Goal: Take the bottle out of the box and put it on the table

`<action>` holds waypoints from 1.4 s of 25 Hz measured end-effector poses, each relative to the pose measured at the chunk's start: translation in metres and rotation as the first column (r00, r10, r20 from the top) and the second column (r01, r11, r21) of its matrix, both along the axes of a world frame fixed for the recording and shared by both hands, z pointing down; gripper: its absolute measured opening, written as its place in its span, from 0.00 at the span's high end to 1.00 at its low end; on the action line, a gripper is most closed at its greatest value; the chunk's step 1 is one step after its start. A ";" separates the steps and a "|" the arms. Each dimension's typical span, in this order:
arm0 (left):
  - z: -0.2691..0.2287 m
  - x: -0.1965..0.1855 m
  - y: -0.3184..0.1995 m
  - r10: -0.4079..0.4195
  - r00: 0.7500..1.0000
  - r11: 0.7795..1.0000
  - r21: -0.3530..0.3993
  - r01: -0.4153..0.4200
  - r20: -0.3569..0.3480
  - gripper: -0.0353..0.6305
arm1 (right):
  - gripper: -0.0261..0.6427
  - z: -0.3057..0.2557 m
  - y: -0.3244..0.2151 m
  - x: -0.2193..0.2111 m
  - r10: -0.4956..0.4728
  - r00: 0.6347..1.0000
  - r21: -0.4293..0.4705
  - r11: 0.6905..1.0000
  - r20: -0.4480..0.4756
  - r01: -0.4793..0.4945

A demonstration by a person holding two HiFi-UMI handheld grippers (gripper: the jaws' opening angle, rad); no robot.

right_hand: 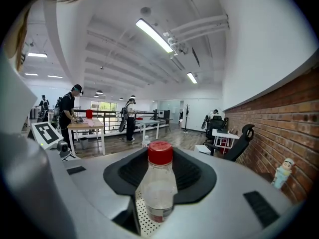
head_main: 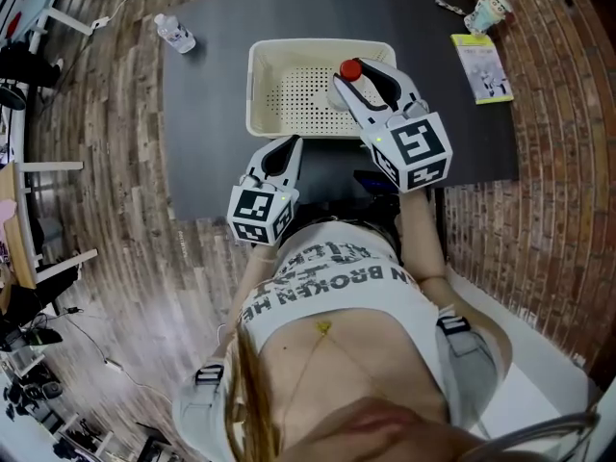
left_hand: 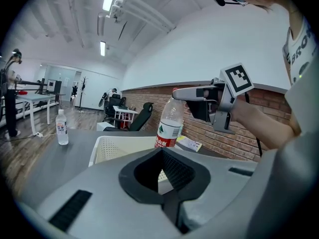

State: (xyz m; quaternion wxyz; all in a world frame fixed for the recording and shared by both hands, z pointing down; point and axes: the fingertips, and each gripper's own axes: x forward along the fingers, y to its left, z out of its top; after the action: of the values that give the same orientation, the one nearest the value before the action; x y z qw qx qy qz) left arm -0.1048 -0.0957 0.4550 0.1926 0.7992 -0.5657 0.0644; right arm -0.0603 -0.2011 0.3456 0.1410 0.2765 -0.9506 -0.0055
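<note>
We see the right tool [head_main: 361, 80] in the upper middle of the head view, its jaws closed on the neck of a clear bottle [right_hand: 158, 183] with a red cap [head_main: 350, 69], just under that cap. The bottle stands upright in the grip, and in the right gripper view it fills the middle of the frame between the dark pads, with the perforated floor of the white box [head_main: 258, 85] showing beneath its base. From the left gripper view the bottle rises right of centre, its red and white label above the box's far rim, but its lower end is hidden there behind the left tool's own body, so we cannot tell whether it is clear of the rim. The left tool [head_main: 281, 152] sits lower and to the left in the head view, at the near edge of the dark bench [head_main: 207, 114] just in front of the box; its jaws stand apart with nothing between them, and we see only the box through the gap. A second bottle [head_main: 176, 34] with a white cap stands at the upper left corner of the bench, well apart from the box. At the upper right lie a yellow-green leaflet [head_main: 481, 67] and, just beyond it, a small figurine [head_main: 488, 12]
</note>
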 end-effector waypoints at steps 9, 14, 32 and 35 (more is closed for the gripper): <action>0.004 0.023 -0.012 0.071 0.997 0.997 -0.008 -0.072 -0.007 0.94 | 0.74 -0.005 -0.011 0.038 0.089 0.996 0.010 0.996 0.002 -0.089; 0.004 0.037 -0.020 0.114 0.994 0.993 -0.010 -0.114 -0.001 0.94 | 0.74 -0.009 -0.016 0.061 0.142 0.990 0.014 0.990 0.002 -0.142; 0.010 0.090 -0.039 0.240 0.971 0.970 -0.034 -0.240 0.006 0.94 | 0.74 0.000 -0.041 0.160 0.352 0.936 0.006 0.936 0.000 -0.352; 0.011 0.097 -0.040 0.251 0.968 0.967 -0.041 -0.250 0.010 0.94 | 0.74 0.005 -0.044 0.175 0.378 0.926 -0.002 0.926 -0.005 -0.378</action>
State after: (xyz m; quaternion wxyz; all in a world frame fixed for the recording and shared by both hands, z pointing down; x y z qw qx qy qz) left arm -0.0080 -0.1353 0.4663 0.1944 0.8597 -0.4604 0.1055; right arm 0.1143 -0.2450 0.3510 0.1418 0.4542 -0.8792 0.0228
